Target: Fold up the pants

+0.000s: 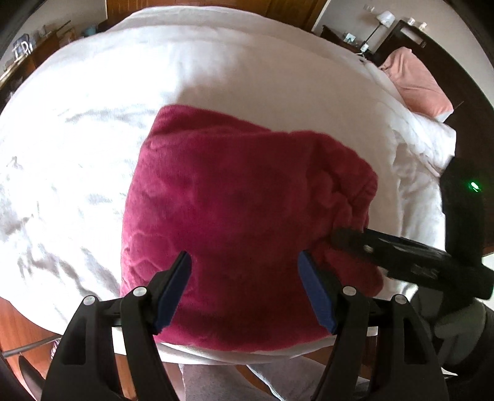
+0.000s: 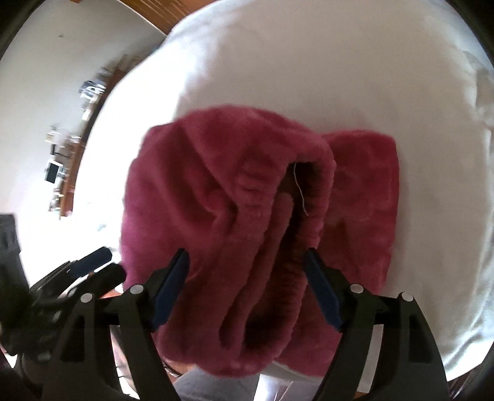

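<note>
Both tongs stand released: left gripper [image 1: 244, 290] spread with its blue pads clear of the cloth, right gripper [image 2: 247, 290] likewise wide, with nothing pinched between either pair. Below them sit the pants [image 1: 240, 197], one crimson fleece garment, lying in a compact folded bundle on the white duvet [image 1: 216, 68], near the bed's front edge at 6 o'clock in both views. From the right wrist the gathered waistband [image 2: 311, 197] shows, mouth gaping slightly, with several plump layers stacked to its left at 9 o'clock. That reads as a fold just laid down, the job nearly finished; the call now is either one more fold across or a tidy-up, and that means re-gripping an edge through thick, springy layers that may slump open. Count: one pair of pants, two grippers, one duvet. Out at 2 o'clock in the left view, one pink pillow [image 1: 416, 83] and one lamp [image 1: 383, 18] by the dark headboard [image 1: 463, 61].
</note>
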`<state>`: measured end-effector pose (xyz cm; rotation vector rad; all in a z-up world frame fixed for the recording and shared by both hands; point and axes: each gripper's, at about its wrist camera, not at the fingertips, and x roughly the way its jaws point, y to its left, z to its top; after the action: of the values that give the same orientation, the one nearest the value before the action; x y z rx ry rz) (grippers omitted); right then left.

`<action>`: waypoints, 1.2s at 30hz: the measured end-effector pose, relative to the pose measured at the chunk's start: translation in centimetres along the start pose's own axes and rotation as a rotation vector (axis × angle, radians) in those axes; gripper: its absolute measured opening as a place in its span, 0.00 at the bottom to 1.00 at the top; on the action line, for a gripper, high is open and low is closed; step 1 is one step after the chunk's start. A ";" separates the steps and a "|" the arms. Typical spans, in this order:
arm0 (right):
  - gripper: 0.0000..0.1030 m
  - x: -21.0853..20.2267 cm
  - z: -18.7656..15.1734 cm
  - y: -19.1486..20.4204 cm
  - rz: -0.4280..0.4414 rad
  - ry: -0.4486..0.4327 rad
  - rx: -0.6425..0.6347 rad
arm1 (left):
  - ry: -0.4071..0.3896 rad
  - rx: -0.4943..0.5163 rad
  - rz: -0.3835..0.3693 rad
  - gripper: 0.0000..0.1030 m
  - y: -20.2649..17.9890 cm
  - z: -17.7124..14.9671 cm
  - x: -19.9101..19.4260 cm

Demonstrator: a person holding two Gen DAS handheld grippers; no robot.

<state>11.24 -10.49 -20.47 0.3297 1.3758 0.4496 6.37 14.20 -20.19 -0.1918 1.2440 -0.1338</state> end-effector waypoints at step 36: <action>0.27 1.7 -0.6 -5.5 0.261 0.077 0.229 | 0.142 0.190 -0.007 0.77 -2.6 -2.8 5.2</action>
<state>11.46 -14.47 -24.63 0.6916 1.4690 0.5243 5.42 10.43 -25.32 -0.0218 1.3637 -0.2743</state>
